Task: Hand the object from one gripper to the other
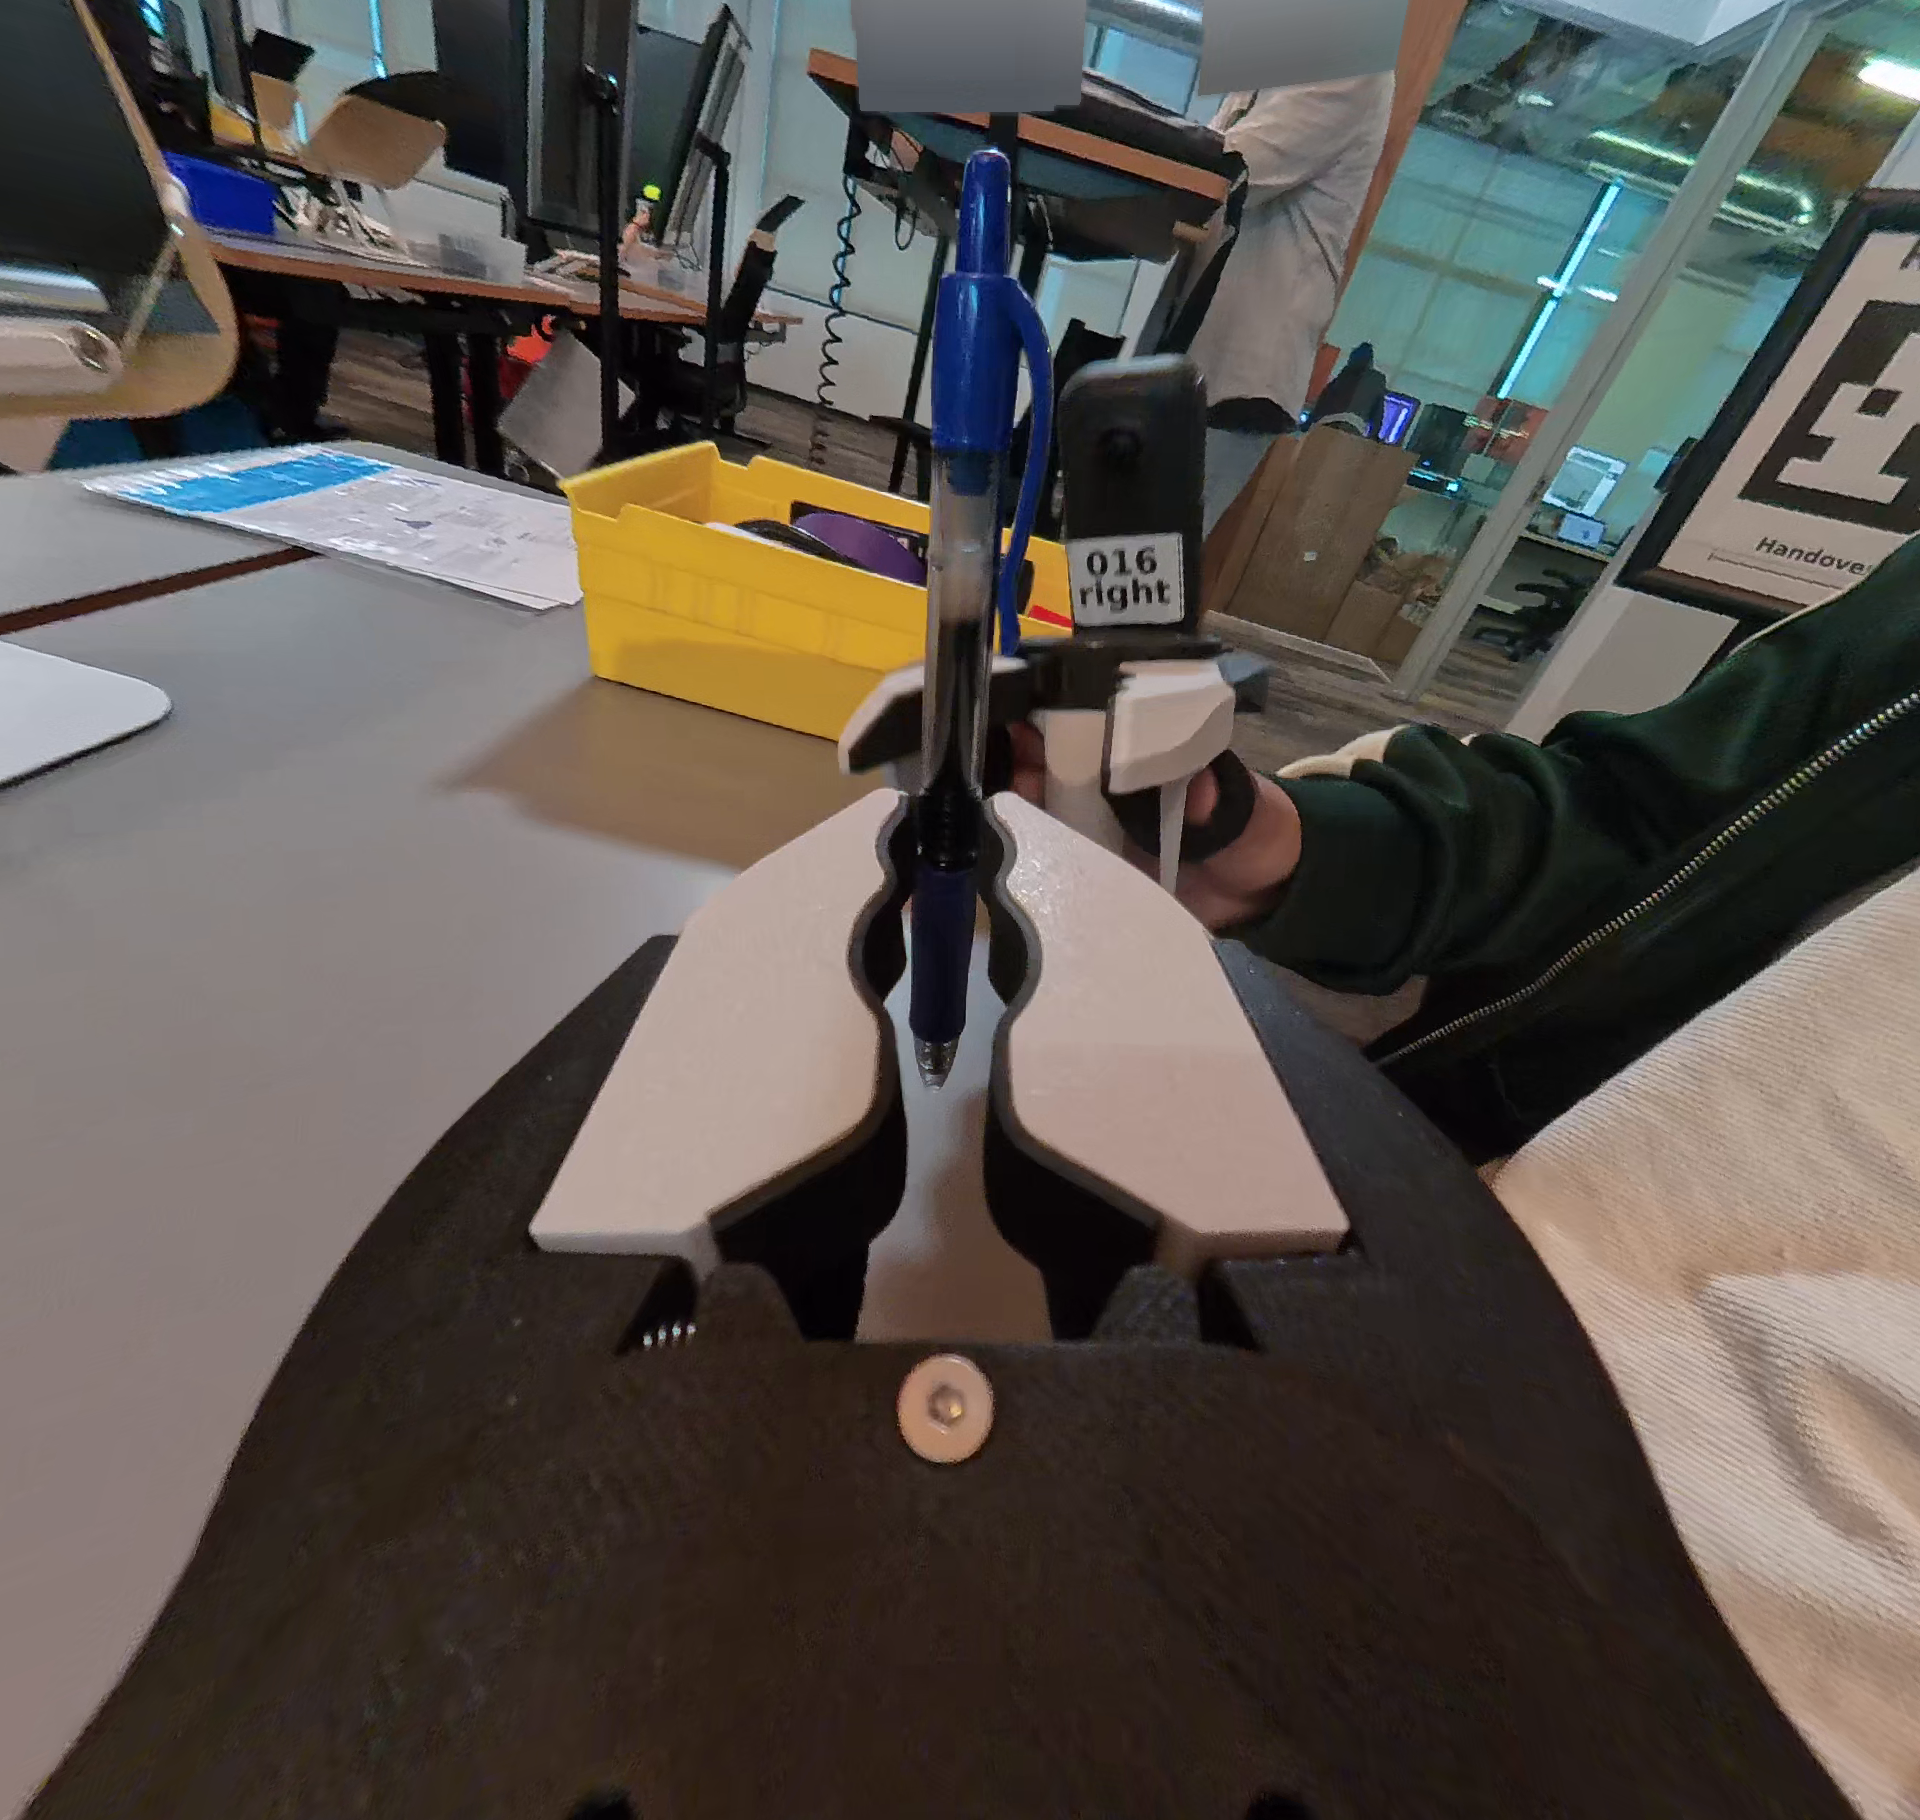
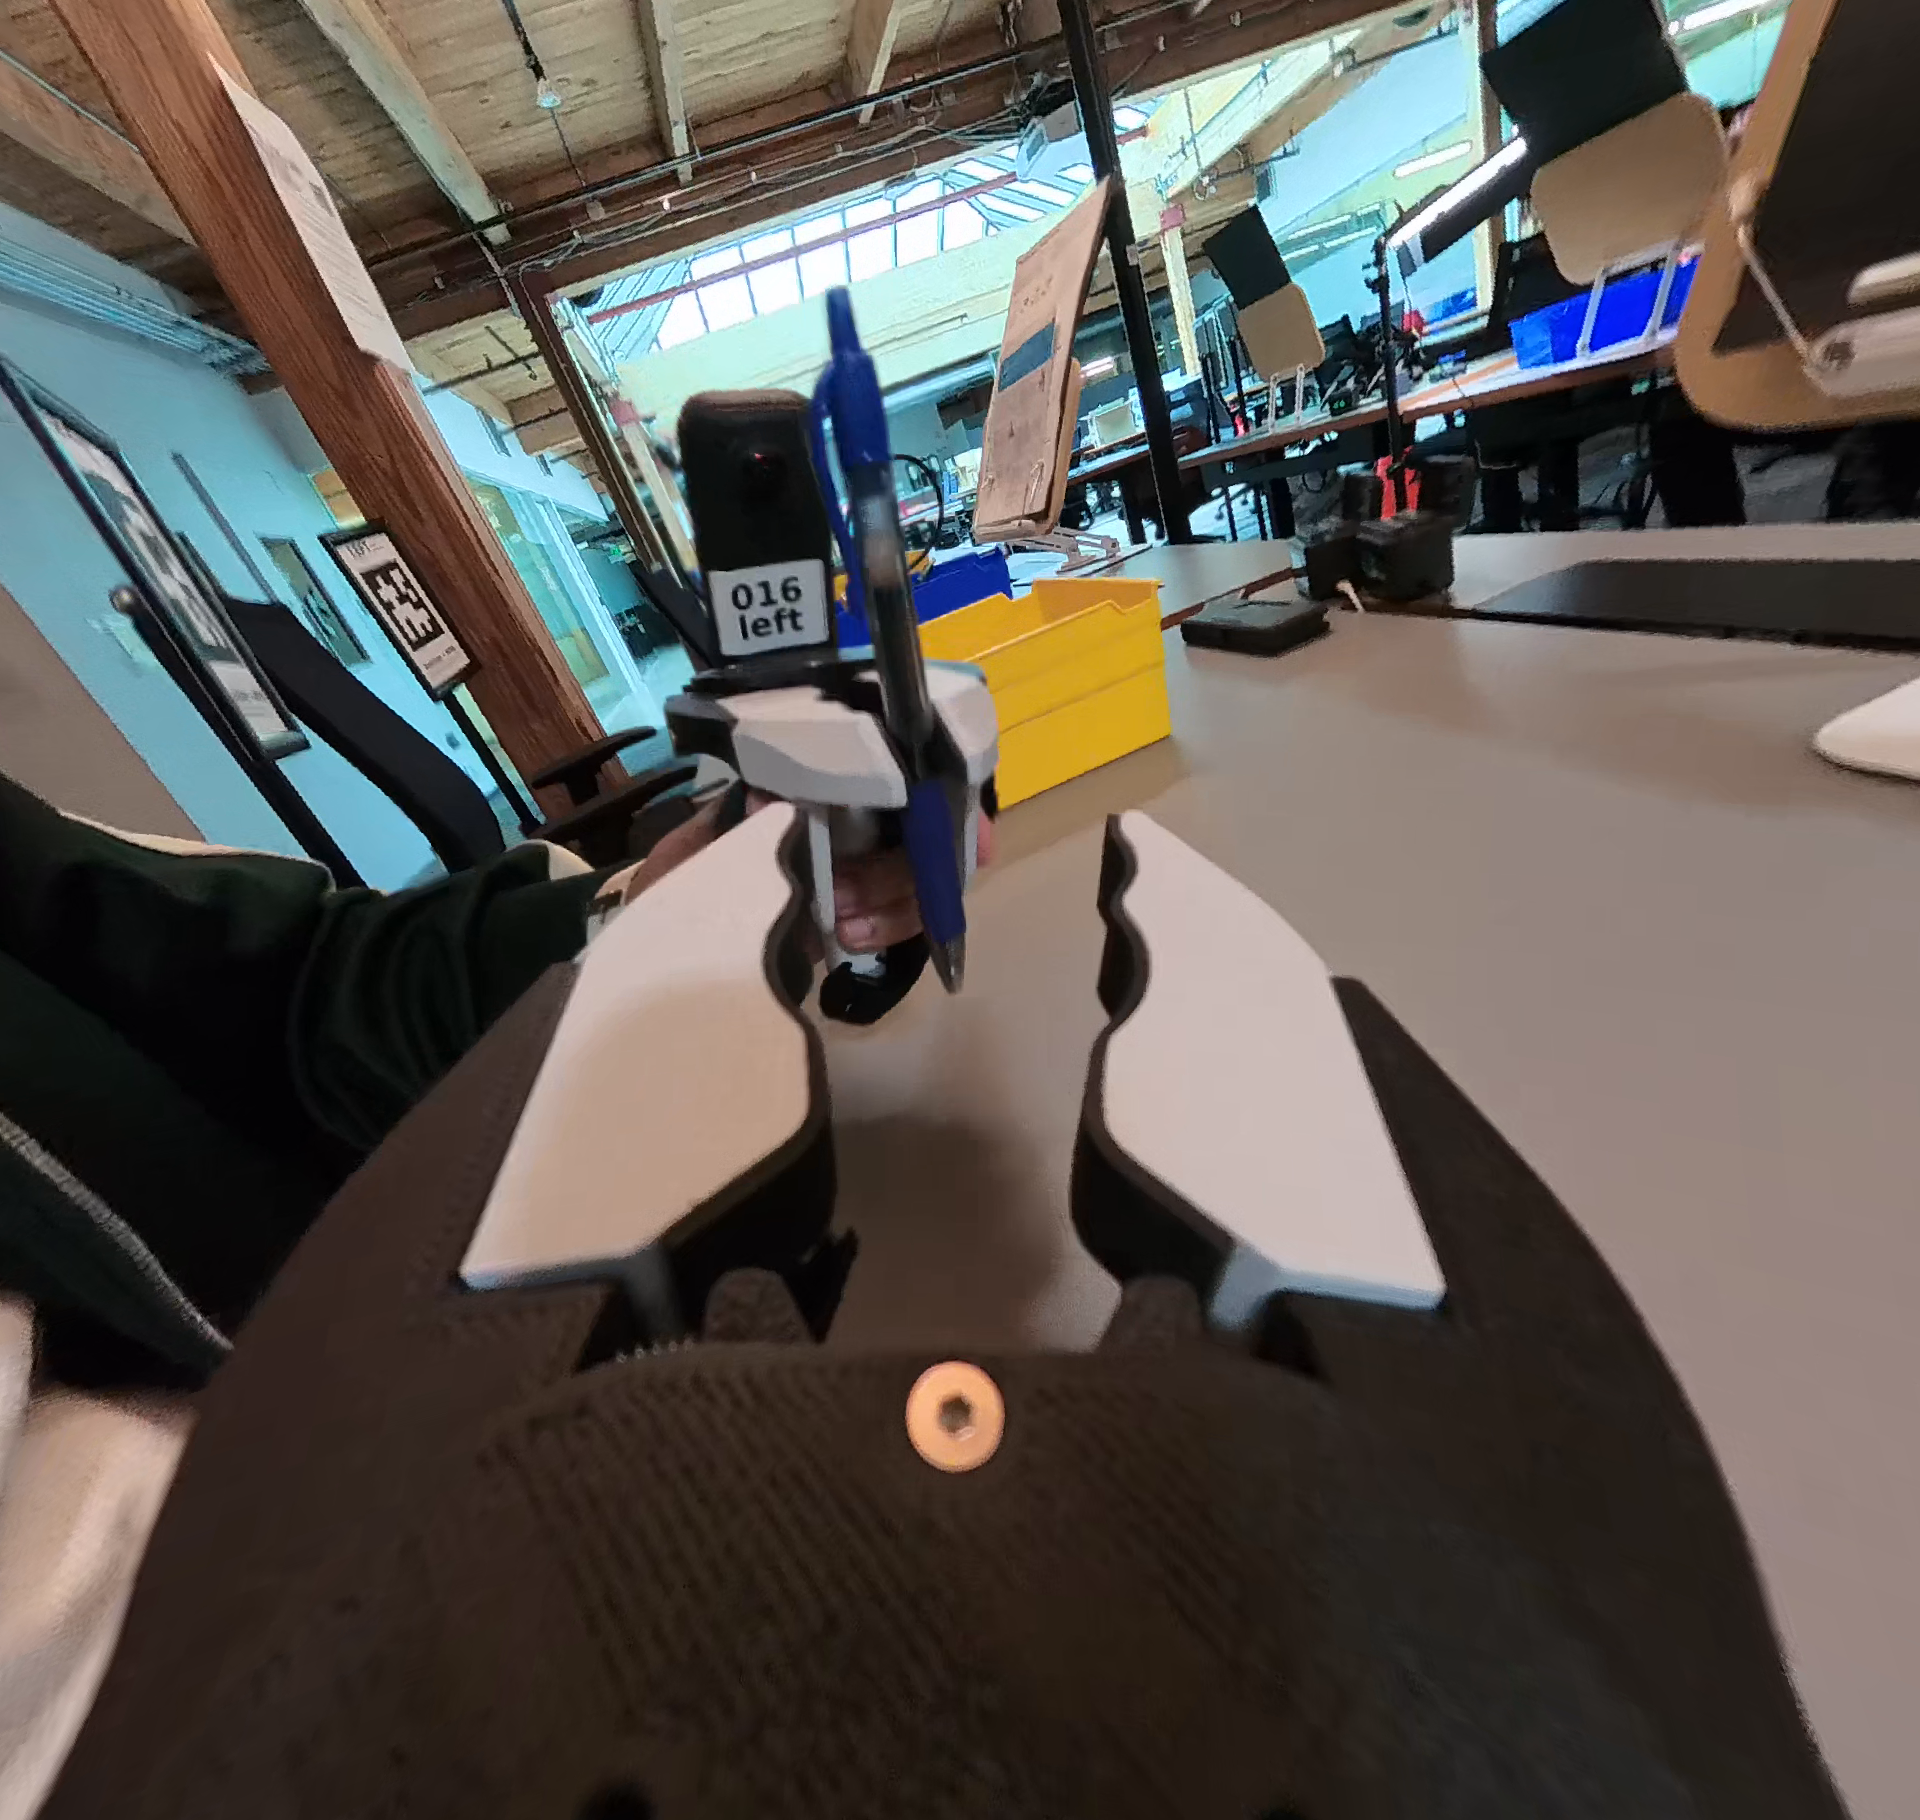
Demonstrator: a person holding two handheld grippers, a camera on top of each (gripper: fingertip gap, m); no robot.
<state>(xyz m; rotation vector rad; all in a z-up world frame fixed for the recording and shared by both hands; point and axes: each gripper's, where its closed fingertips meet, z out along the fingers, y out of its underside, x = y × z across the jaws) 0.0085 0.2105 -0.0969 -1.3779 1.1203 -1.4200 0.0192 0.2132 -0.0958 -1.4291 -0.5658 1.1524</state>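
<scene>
Your left gripper [image 1: 943, 835] is level over the table [image 1: 312, 835], with its fingers closed on the pen [image 1: 961, 482] where the spring meets the blue grip. The pen stands upright, cap at 12 o'clock and tip at 6, and hangs clear of the table.

Your right hand [image 1: 1236, 856], in a dark green sleeve, comes in from 3 o'clock and grips the handle of the right gripper [image 1: 997, 710]. That gripper faces the left one. Its fingers are spread wide, one on each side of the clear barrel above the left gripper's hold. You cannot tell from here whether either finger touches the barrel.

The right wrist view settles the gap. The right gripper [image 2: 945, 835] is wide open and holds nothing. The pen [image 2: 904, 690] leans slightly, with its tip toward 5 o'clock, just past the fingertips and nearer the left-side finger. The left gripper [image 2: 914, 742] clamps it mid-barrel, and your left hand [image 2: 873, 897] wraps the handle below.

Only the left wrist view looks into the yellow bin [image 1: 675, 586] at 11 o'clock beyond the pen. It holds something purple and something dark, both too hidden to name. Papers [image 1: 343, 513] lie to its left.

The right wrist view shows the bin [image 2: 1060, 669] from the side, at 1 o'clock behind the pen, with its inside out of sight. A blue bin [image 2: 956, 575] sits just behind it.
</scene>
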